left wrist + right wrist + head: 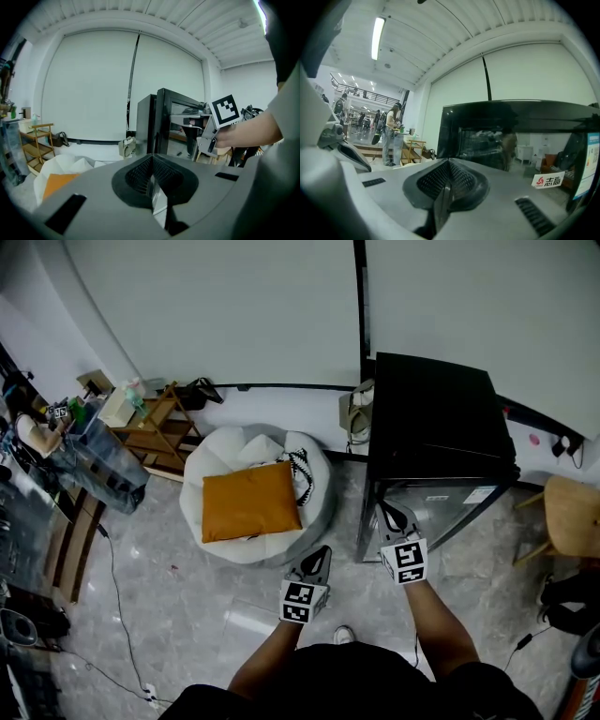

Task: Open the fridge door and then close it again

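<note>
A small black fridge (436, 413) stands against the wall at the right, and its glossy door (441, 507) faces me and looks closed. My right gripper (392, 517) is shut and empty, with its tips just in front of the door's left edge. The right gripper view shows the mirrored door (506, 140) filling the space beyond the shut right gripper (446, 185). My left gripper (320, 559) hangs lower and to the left of the fridge, shut on nothing. Past the shut left gripper (151, 180), the left gripper view shows the fridge (154, 126) and the right gripper (194, 136) beside it.
A white beanbag (225, 465) with an orange cushion (251, 504) lies left of the fridge. A bag (356, 413) leans at the fridge's far left corner. A wooden shelf (155, 432) and a person (94, 465) are at the left, a wooden chair (572, 512) at the right.
</note>
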Tool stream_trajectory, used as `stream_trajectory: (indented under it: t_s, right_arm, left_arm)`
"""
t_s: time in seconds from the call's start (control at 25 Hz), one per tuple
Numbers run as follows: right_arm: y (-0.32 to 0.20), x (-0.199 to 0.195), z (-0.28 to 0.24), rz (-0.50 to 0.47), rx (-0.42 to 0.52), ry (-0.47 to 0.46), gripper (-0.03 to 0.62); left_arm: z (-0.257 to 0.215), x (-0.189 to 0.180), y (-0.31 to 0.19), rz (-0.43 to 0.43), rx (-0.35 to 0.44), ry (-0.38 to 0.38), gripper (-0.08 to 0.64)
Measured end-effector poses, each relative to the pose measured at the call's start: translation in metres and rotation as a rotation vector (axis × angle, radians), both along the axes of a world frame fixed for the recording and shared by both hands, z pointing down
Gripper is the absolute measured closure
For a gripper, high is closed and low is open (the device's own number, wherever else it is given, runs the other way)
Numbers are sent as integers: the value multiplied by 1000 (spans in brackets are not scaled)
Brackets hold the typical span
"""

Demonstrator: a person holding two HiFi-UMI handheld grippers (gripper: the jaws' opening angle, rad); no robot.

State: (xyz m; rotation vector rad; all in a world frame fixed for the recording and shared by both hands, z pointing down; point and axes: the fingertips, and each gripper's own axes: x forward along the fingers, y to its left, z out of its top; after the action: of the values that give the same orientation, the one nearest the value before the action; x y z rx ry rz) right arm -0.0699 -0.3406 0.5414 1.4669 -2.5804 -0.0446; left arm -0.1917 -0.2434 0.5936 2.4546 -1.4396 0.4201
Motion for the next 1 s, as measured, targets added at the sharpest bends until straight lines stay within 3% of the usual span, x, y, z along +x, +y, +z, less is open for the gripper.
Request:
stream_trajectory:
  t_s: [0.72,1.0]
  right_arm:
    - [-37,0,3,20,-33,-8,573]
    - [-51,9,3,54,-63,34,574]
  left_arm:
    - [3,-14,-2,-11,-5,-5,538]
    - [-1,-11,1,-9,1,-5,538]
